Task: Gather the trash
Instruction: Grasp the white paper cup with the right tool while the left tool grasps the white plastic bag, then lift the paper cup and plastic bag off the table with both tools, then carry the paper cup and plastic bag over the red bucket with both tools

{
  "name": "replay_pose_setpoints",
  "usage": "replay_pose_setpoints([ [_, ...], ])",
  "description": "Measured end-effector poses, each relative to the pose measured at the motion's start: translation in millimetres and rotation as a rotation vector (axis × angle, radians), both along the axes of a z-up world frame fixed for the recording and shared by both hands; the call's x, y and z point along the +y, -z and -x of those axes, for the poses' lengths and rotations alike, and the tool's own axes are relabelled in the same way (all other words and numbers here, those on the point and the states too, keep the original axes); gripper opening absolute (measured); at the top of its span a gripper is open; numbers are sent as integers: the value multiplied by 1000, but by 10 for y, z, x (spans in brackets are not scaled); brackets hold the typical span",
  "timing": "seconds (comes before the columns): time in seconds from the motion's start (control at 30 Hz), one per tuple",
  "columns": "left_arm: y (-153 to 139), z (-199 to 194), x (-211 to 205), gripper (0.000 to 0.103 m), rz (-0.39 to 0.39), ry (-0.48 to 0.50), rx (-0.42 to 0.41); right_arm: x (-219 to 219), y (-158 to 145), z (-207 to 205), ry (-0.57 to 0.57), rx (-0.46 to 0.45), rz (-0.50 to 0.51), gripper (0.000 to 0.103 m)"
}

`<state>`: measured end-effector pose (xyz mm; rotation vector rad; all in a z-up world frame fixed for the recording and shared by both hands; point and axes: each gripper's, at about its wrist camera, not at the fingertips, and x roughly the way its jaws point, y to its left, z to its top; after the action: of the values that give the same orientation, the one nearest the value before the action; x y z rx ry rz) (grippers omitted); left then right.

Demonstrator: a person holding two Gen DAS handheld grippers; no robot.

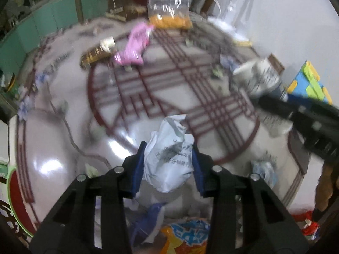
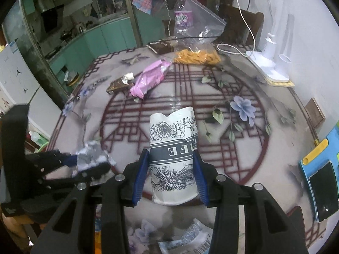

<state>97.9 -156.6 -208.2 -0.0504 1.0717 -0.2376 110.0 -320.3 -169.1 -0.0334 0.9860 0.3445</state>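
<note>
The desk (image 2: 275, 169), covered by a glossy cloth with a dark red lattice circle and pale blue flowers, fills both views. At its far edge a clear plastic bag (image 2: 197, 42) holding orange snacks stands beside a purple-labelled bottle (image 2: 182, 19), with a white lamp base (image 2: 273, 67) to the right. Nearer the middle lie a pink wrapper (image 2: 148, 78) and, just left of it, a brown box (image 2: 117, 85). The right tool (image 2: 171, 169) is clamped on a white paper cup (image 2: 172, 154) with black flower print, lifted clear of the desk and dented at its rim. The left tool (image 1: 168, 165) has its blue pads pressed against a crumpled white paper (image 1: 169, 156), held above the desk. An orange snack packet (image 1: 186, 237) lies below it, at the desk's near edge.
</note>
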Motion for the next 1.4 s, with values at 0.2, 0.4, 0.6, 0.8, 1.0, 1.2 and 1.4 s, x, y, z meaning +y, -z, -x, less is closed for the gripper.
replay_pose_setpoints([
  [0.2, -545, -50, 37, 39, 20, -23, -149, 45, -240, 54, 1, -68, -18, 40],
  [0.4, -1061, -2, -49, 39, 30, -8, -288, -33, -569, 174, 41, -158, -42, 40],
  [0.6, -1366, 159, 18, 39, 38, -36, -370, -62, -893, 323, 83, -247, -86, 40],
  [0.8, -1633, 399, 253, 39, 22, -92, -453, 118, -1183, 513, 64, -342, -127, 40],
  [1.0, -1732, 597, 631, 39, -7, -167, -482, 441, -1301, 619, 9, -372, -157, 41],
  [1.2, -1703, 814, 1127, 39, -25, -249, -467, 844, -1280, 696, -52, -358, -172, 41],
  [1.4, -1673, 1036, 1658, 40, -21, -322, -462, 1438, -1305, 819, -132, -366, -168, 41],
])
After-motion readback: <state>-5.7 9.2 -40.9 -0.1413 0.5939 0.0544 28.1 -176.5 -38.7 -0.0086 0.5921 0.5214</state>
